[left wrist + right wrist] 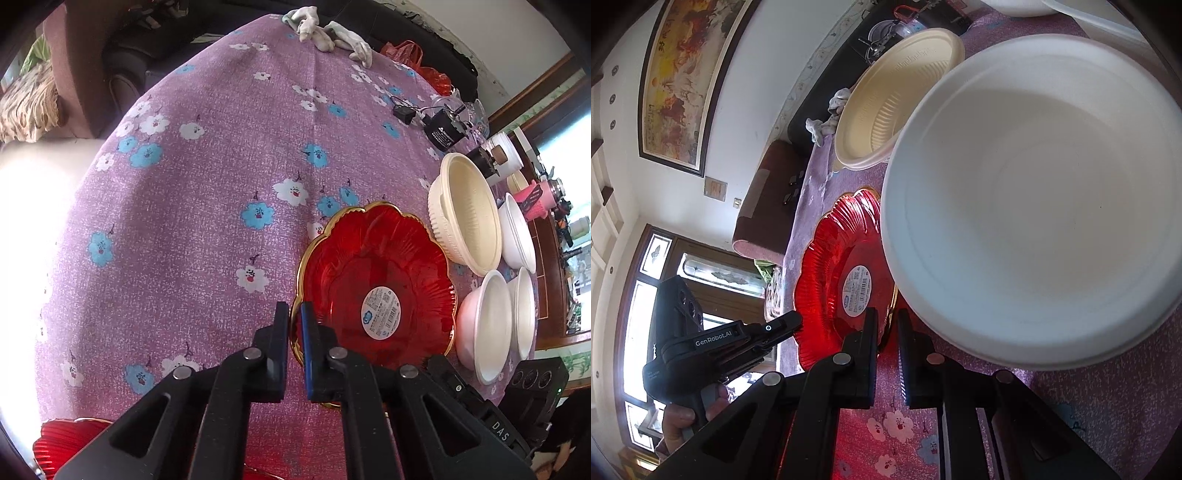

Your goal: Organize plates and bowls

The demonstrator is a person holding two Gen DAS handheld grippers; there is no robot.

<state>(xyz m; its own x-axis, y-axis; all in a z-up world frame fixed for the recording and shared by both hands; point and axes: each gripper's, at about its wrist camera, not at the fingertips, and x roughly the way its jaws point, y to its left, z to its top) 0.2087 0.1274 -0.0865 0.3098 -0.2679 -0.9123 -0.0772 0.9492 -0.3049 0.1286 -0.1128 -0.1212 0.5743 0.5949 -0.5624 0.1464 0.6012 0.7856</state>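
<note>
Sitting on the flowered purple tablecloth (207, 192), toward the side of the table where the white bowls crowd together, the red plate (373, 284) with its scalloped gold rim and round paper label is held from two sides. The left gripper (294, 325) is clamped on the plate's near rim, one finger outside and the blue-padded finger inside. The right gripper (887, 325) pinches the rim at the edge opposite, its fingers drawn together on the gold edge. Just beside the plate stands a cream ribbed bowl (465, 218), and next to that several white bowls (491, 325), one of which fills the right wrist view, its rim overlapping the red plate there. Another red ribbed dish (62, 443) peeks in at the near edge of the table. At the far edge lie pale gloves (325, 33), a red plastic bag (406, 51) and a black adapter (443, 129) with cables. A hand (679, 421) holds the left gripper's handle.
</note>
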